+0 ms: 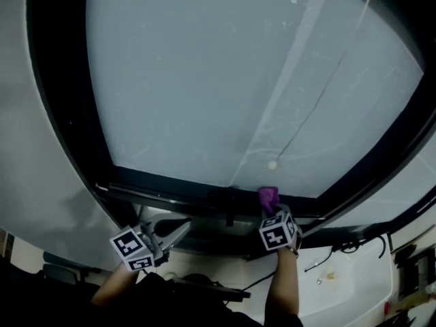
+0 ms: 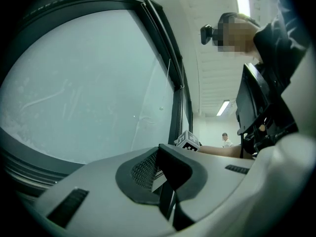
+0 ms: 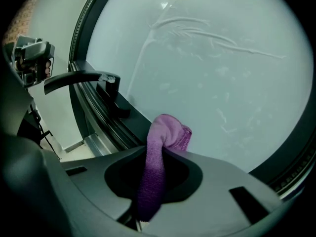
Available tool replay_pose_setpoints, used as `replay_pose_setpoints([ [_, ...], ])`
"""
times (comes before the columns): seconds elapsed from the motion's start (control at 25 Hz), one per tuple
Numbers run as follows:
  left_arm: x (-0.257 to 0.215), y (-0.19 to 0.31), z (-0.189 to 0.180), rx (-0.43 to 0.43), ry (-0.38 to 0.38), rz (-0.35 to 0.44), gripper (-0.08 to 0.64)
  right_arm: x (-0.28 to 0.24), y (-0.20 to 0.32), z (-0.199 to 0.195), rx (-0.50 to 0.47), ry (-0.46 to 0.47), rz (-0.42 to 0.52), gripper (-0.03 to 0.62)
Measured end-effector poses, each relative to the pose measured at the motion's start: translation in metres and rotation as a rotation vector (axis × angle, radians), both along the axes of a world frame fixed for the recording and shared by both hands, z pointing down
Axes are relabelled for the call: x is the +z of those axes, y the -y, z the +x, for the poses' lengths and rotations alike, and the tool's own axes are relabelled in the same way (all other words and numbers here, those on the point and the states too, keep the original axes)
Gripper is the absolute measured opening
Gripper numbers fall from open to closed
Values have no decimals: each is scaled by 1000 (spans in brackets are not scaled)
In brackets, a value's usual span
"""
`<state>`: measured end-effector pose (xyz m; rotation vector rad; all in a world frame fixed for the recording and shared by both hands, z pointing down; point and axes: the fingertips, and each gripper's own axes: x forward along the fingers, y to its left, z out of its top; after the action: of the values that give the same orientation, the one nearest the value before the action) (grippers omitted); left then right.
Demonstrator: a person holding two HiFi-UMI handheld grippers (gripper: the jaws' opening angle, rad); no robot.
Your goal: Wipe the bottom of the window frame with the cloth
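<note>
Right gripper (image 1: 269, 211) clenches a purple cloth (image 1: 268, 195), its bunched end at the bottom rail of the window frame (image 1: 170, 184), just under the glass; left gripper (image 1: 178, 229) hangs lower, jaws together, empty. Wiping well likely needs steady pressure along the rail

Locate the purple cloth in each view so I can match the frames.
Head view: purple knitted cloth low, right of centre, on the bottom rail of the black window frame, at the tip of the right hand-held gripper.
Left gripper view: not in it.
Right gripper view: bottom centre, pinched between the jaws.
Shared landmark: the black window frame around the frosted glass, visible in all three.
</note>
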<state>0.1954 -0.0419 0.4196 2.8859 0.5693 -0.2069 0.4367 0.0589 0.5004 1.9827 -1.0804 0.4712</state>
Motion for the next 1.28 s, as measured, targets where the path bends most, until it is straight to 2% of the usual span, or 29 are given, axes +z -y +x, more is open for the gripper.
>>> replay_pose_setpoints([
  [0.36, -4, -10, -7, -57, 0, 24, -8, -1, 16, -17, -78, 23, 13, 66],
  [0.48, -2, -14, -11, -76, 9, 25, -8, -3, 22, -21, -113, 13, -14, 66],
  [0.76, 6, -18, -29, -168, 29, 11, -8, -5, 40, -35, -197, 17, -35, 66],
  [0.92, 10, -19, -42, -231, 39, 5, -8, -5, 55, -44, -254, 24, 2, 66],
  [1.04, 13, -20, -53, -270, 57, 0, -8, -6, 59, -50, -271, -17, -7, 66],
  [1.28, 18, -22, -56, -271, 72, -7, -8, -13, 59, -52, -258, -12, 57, 66],
])
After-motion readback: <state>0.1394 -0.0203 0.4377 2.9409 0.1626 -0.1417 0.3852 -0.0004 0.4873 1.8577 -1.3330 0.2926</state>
